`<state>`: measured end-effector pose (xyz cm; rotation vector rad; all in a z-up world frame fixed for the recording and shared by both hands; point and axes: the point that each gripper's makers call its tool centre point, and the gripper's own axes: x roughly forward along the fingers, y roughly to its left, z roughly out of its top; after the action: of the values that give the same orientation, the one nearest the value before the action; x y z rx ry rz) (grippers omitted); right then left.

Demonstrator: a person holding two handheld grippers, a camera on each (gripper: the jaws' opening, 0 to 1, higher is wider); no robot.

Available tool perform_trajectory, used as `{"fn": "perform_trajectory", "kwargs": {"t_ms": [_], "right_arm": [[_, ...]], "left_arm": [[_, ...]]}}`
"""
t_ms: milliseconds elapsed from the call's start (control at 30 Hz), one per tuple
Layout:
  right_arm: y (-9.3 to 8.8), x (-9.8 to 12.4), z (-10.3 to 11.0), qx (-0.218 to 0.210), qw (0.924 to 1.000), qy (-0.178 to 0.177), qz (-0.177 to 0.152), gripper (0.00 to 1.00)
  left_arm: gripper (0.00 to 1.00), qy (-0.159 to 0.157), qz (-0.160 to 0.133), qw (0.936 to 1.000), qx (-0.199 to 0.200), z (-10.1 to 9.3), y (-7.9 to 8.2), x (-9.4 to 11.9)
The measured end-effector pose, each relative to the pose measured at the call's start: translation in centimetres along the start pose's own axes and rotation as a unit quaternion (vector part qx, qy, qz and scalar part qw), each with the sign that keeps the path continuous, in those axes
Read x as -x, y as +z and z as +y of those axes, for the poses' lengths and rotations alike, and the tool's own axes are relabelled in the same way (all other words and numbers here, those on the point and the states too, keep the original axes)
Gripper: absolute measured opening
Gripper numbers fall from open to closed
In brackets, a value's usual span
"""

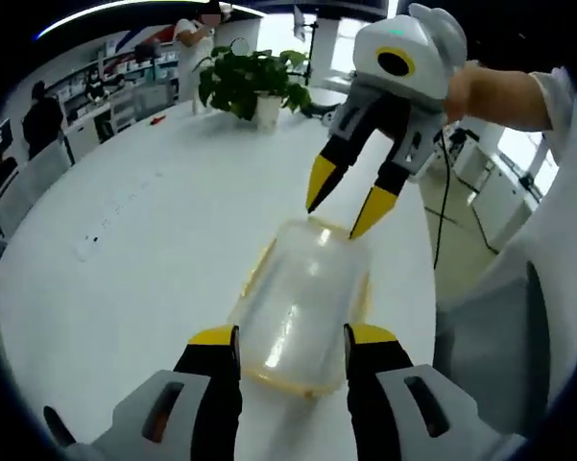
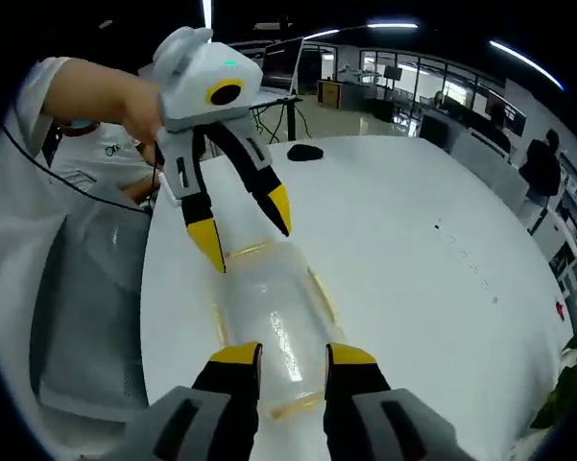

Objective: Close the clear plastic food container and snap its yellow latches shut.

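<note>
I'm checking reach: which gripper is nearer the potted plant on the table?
Right. The right gripper hangs over the container's end toward the potted plant; the left gripper straddles the opposite end.

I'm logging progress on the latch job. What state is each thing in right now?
food container: lid down, lying flat on the white table
yellow latches: too blurred to tell if snapped
left gripper: open, jaws astride one container end
right gripper: open, jaws astride the opposite end
potted plant: upright
</note>
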<state>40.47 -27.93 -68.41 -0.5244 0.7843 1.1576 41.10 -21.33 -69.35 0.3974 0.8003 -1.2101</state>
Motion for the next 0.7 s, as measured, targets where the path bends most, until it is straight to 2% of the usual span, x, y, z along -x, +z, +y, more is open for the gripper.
{"fn": "perform_trajectory", "kwargs": {"t_ms": [367,700], "right_arm": [[1.1,-1.5,0.4,0.018,0.9997,0.016,-0.001,0.21],[1.7,-2.7,0.6,0.041,0.9987,0.030,0.003,0.21]], "left_arm": [[0.34,-0.022,0.000,0.9987,-0.045,-1.7,0.8,-1.6],[0.30,-0.029,-0.001,0.9970,-0.072,-1.9,1.2,-2.5]]}}
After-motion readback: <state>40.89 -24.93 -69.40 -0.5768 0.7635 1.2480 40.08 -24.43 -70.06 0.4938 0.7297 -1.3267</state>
